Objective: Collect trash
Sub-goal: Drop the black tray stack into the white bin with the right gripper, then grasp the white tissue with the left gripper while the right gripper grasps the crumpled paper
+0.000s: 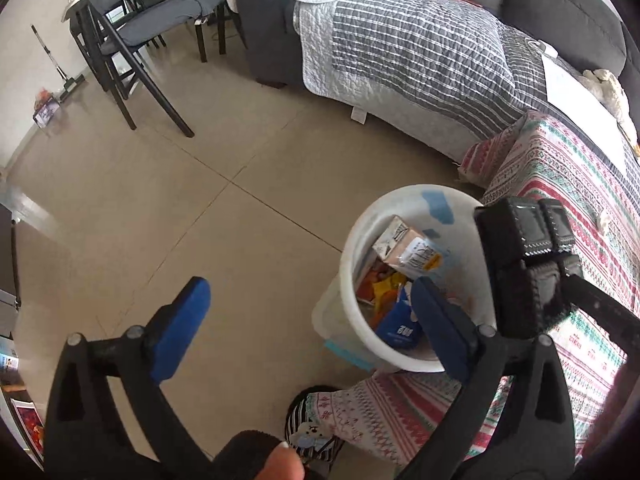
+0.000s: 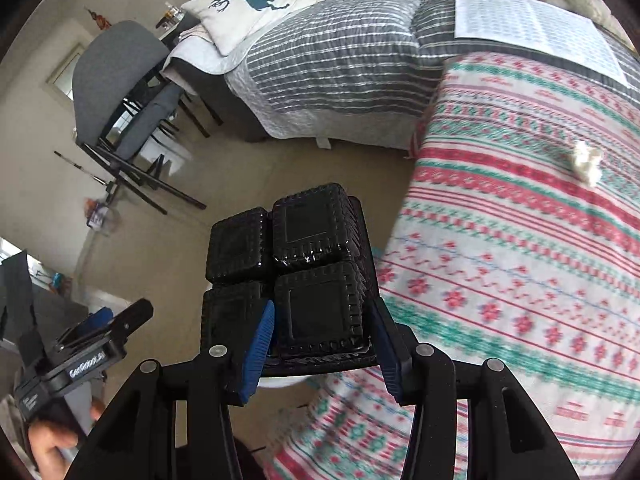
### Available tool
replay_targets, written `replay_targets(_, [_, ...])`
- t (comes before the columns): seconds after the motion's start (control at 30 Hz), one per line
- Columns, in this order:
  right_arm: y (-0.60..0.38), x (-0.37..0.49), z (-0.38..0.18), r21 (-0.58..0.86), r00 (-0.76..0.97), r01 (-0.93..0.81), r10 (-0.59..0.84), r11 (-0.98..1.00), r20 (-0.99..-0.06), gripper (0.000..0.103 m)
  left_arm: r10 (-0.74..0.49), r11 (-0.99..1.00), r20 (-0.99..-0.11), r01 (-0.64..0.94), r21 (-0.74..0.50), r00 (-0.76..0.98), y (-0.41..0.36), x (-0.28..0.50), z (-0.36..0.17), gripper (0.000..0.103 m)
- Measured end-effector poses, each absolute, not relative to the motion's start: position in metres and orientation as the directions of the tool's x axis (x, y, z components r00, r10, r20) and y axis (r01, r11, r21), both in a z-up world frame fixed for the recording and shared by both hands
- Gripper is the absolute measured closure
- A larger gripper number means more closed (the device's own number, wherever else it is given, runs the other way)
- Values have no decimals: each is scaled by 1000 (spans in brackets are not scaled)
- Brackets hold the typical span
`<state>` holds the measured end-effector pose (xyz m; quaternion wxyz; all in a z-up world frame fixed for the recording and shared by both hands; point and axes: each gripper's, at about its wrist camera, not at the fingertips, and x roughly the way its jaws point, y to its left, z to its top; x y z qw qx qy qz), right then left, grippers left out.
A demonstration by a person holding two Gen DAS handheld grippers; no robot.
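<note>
Over the white bin (image 1: 404, 356) on the floor beside the patterned blanket (image 2: 520, 240): right claw (image 2: 324, 340) clenched on a black plastic tray (image 2: 308, 264), not yet dropped. Bin already holds a carton (image 1: 404, 246) and wrappers (image 1: 384, 292). Left claw (image 1: 316, 320) released, empty. Remaining, by my judgement: a crumpled white scrap (image 2: 586, 162) on the blanket.

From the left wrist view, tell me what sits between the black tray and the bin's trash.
Nothing: the black plastic tray in the right tongs hangs over the white bin, open air above the milk carton.
</note>
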<state>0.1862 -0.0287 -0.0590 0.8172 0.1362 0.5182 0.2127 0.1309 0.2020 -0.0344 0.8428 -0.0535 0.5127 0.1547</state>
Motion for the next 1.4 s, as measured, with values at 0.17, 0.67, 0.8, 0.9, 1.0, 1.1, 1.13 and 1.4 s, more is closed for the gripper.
replay_targets(0.17, [-29, 188, -56, 509, 387, -225, 556, 831, -736, 43, 224, 945, -884, -313, 94, 411, 209, 128, -40, 3])
replay_targets(0.67, [-133, 171, -37, 434, 493, -76, 412, 898, -766, 34, 185, 965, -883, -251, 80, 430, 180, 132, -37, 3])
replay_targets(0.8, [-176, 161, -32, 381, 527, -31, 339, 924, -779, 33, 164, 976, -882, -201, 81, 441, 150, 137, -35, 3])
replay_targets(0.9, [-211, 151, -30, 346, 539, 10, 286, 938, -792, 32, 144, 983, -882, -164, 77, 449, 125, 142, -34, 3])
replay_targets(1.0, [-244, 141, -30, 319, 549, 55, 238, 946, -801, 32, 117, 989, -883, -131, 64, 454, 103, 148, -31, 3])
replay_targets(1.1, [-282, 130, -30, 294, 560, 108, 186, 950, -807, 31, 88, 995, -880, -88, 52, 466, 77, 152, -28, 3])
replay_targets(1.13, [-294, 126, -30, 290, 563, 123, 174, 949, -808, 31, 78, 996, -879, -69, 51, 471, 64, 153, -26, 3])
replay_targets(1.4, [-381, 101, -33, 251, 578, 230, 76, 940, -812, 28, 40, 997, -874, 36, 66, 485, -8, 162, -23, 3])
